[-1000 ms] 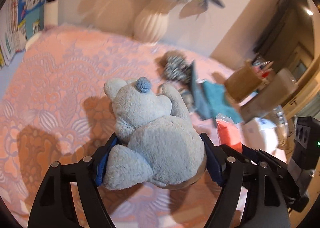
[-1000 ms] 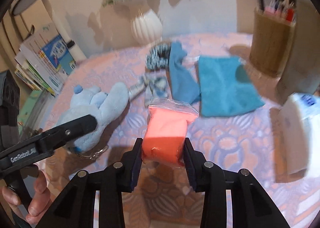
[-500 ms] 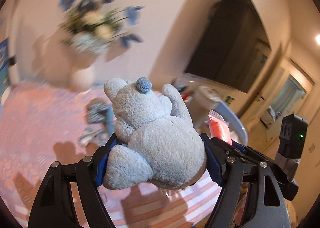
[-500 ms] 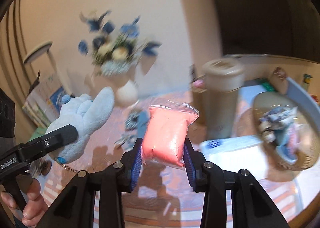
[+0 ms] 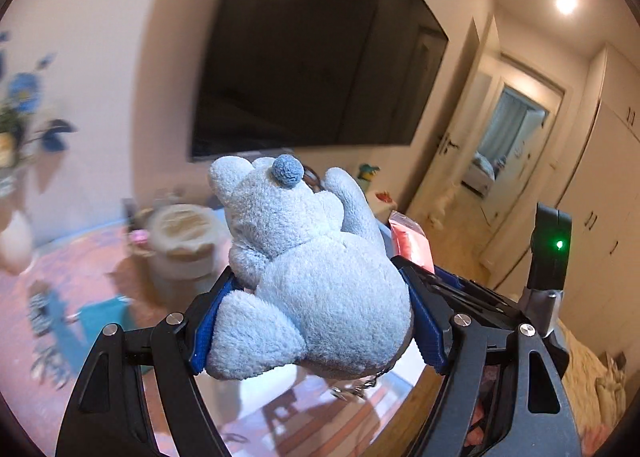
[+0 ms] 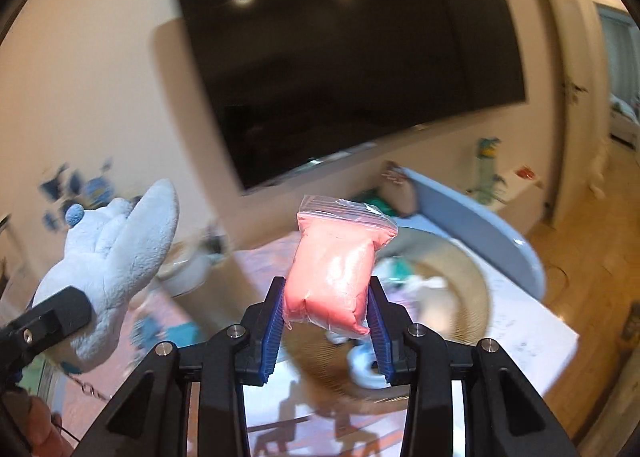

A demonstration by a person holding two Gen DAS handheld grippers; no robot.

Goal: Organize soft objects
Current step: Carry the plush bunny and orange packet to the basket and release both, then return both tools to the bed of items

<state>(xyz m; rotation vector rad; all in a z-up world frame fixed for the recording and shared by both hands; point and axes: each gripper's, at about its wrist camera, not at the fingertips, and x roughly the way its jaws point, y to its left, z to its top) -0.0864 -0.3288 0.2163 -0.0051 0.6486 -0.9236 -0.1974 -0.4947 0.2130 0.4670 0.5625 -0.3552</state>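
My left gripper (image 5: 316,321) is shut on a pale blue plush toy (image 5: 308,281) with a darker blue pompom, held up in the air above the table. The toy also shows at the left of the right wrist view (image 6: 116,257). My right gripper (image 6: 326,321) is shut on a clear bag of pink soft stuff (image 6: 332,277), also lifted; its top corner shows in the left wrist view (image 5: 410,235). A woven basket (image 6: 460,285) holding several soft items lies below and behind the pink bag.
A large dark TV (image 6: 340,57) hangs on the wall ahead. A lidded beige canister (image 5: 184,245) and a teal cloth (image 5: 104,317) sit on the pink tablecloth (image 5: 64,261). A pale blue curved board (image 6: 480,221) lies behind the basket. A doorway (image 5: 508,145) is far right.
Both grippers have risen and swung to the right with their loads. The view has gone from the vase and tablecloth to the TV, the basket and the hallway.
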